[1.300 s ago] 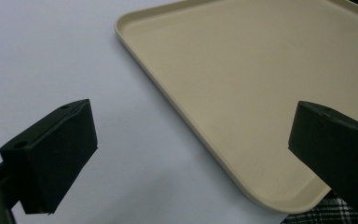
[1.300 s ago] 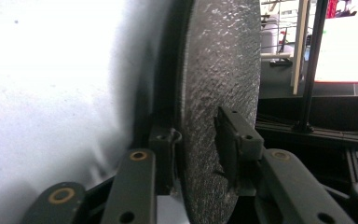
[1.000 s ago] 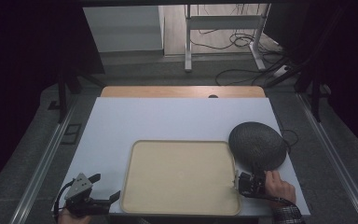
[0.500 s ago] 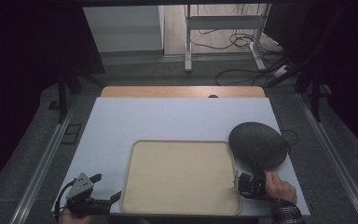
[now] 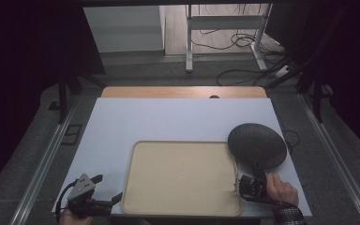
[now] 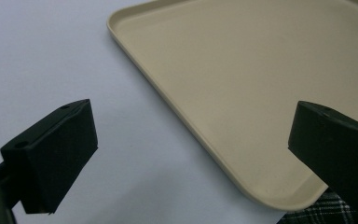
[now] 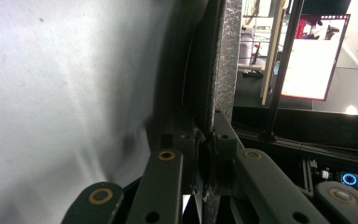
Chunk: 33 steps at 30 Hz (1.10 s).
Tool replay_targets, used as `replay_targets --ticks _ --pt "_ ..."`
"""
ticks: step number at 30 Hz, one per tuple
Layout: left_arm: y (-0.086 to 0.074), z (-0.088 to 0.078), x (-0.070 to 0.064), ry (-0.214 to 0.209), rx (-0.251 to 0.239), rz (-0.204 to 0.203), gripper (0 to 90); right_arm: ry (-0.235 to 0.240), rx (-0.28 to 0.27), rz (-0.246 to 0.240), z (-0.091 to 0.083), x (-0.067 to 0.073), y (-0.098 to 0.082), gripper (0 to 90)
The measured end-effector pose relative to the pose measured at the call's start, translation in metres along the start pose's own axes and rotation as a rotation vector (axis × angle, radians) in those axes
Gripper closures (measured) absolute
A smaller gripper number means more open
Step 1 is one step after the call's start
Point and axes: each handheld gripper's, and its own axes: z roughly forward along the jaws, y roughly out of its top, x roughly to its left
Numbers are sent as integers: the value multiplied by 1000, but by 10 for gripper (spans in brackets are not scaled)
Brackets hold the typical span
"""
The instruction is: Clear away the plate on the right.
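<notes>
High view, tray: a beige tray [image 5: 183, 178] is seen lying flat on the white table [image 5: 168, 119], at the near middle; it serves as the landmark.
High view, disc: a dark round disc [image 5: 257, 146] is seen just right of the tray's far right corner, lifted at a tilt above the table.
High view, right gripper: the right gripper [image 5: 249, 183] is held by a hand [image 5: 278, 188] just off the tray's right edge, near its front corner, and is closed on the near rim of the disc.
High view, left gripper: the left gripper [image 5: 107, 190] is placed just left of the tray's front left corner, with its jaws spread.
Left gripper view, jaws: the two black jaws are seen wide apart, one over bare table [image 6: 51, 56], the other over the tray [image 6: 242, 79]; nothing is held between them.
Left gripper view, tray: the tray's rounded corner and raised rim are shown running between the jaws.
Right gripper view, grip: the jaws are clamped together on the thin edge of the disc [image 7: 223, 60], which is seen edge-on and rising straight ahead.
Right gripper view, table: the white table [image 7: 65, 93] is shown to the left of the disc.
</notes>
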Motion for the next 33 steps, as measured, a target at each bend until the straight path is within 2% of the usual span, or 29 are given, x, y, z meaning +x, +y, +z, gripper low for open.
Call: replay_targets --ticks 6,11,12,13,14,15,16,21,22,24,25,27,28,33 --pt "0 -1 1 11 -13 -14 5 -18 -18 -1 -5 -2 1 825" --pt "0 -1 1 10 -10 -14 5 -52 -31 23 -11 -6 1 827" --pt "0 -1 1 10 -10 -15 5 -19 -66 23 -9 -8 0 827" --pt "-1 -1 1 11 -12 -16 5 -22 -82 26 -9 -7 0 827" --pt "-1 -1 1 12 -12 -16 5 -22 -82 21 -10 -8 1 826" --pt "-1 -1 1 12 -12 -16 5 -21 -78 40 -12 -8 1 826" --pt "-1 -1 1 12 -13 -18 5 -24 -90 27 -12 -9 1 826" --pt "-1 -2 1 15 -14 -22 2 -38 -102 26 -17 -11 3 826" --pt "-1 -2 1 15 -14 -23 1 -33 -79 10 -21 -13 5 826" --pt "-1 -2 2 15 -15 -26 1 -56 -126 22 -20 -12 5 826" --pt "-1 -2 2 16 -16 -26 0 -36 -105 20 -23 -14 6 825" --pt "-1 -2 2 15 -18 -30 0 -68 -138 27 -23 -12 8 825" --pt "-1 -2 2 15 -18 -31 0 -42 -134 18 -25 -14 9 825" --pt "-1 -2 2 14 -17 -31 0 -51 -162 11 -30 -14 15 825"
